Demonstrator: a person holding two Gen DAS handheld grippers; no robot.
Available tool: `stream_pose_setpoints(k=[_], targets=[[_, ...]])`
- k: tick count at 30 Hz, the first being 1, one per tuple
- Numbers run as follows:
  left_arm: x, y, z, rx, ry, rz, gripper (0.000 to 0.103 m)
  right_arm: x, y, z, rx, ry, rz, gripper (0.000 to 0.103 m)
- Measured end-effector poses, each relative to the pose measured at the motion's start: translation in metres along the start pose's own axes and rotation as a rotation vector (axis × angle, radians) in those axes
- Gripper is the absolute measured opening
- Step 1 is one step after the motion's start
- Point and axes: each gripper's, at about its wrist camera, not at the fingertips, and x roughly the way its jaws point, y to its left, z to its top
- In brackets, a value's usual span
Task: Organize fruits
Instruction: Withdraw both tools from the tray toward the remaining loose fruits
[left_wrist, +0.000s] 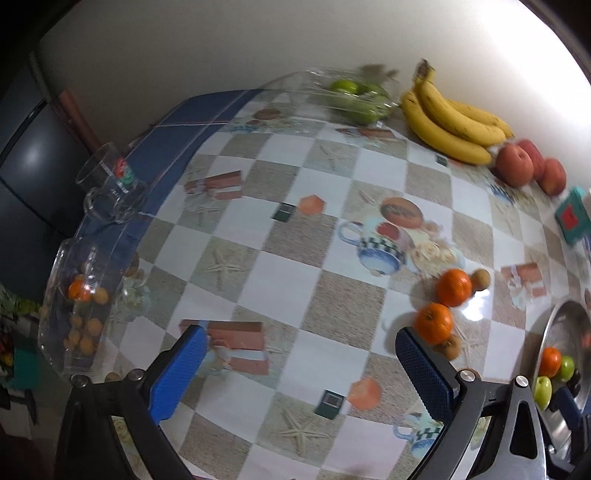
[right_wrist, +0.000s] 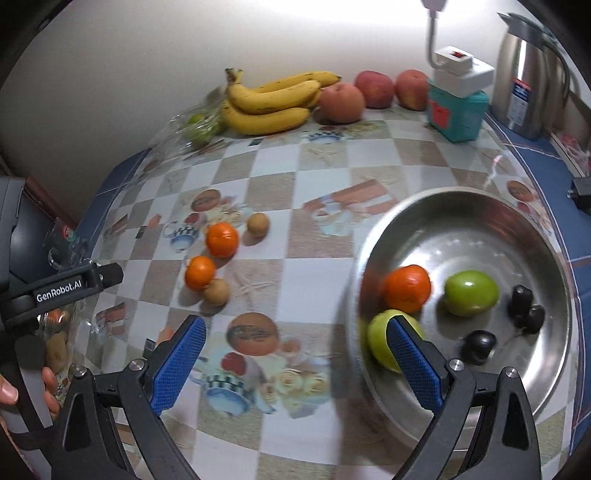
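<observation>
Nearby, two glossy oranges (left_wrist: 443, 306) on table, both tools agape.

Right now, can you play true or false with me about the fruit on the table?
1. The metal bowl has one orange in it. True.
2. The bananas are inside the metal bowl. False: they lie on the table by the wall, beside the peaches.
3. Two oranges sit loose on the tablecloth. True.
4. The right gripper is squeezing a green apple. False: its fingers are wide open and empty.
5. The left gripper is open too. True.
</observation>
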Motion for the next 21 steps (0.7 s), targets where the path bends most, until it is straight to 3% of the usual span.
stream_pose_setpoints(k=[8, 16, 21], targets=[[0.011, 0.034, 0.004, -0.107, 0.031, 0.013, 0.103, 0.005, 0.019, 0.006, 0.013, -0.018, 0.101, 0.098], [0.017, 0.031, 0.006, -0.125, 0.051, -0.005, 0.103, 0.020, 0.018, 0.007, 0.053, 0.012, 0.133, 0.098], [0.023, 0.026, 0.008, -0.145, 0.067, -0.063, 0.103, 0.027, 0.022, 0.009, 0.047, 0.022, 0.153, 0.098]])
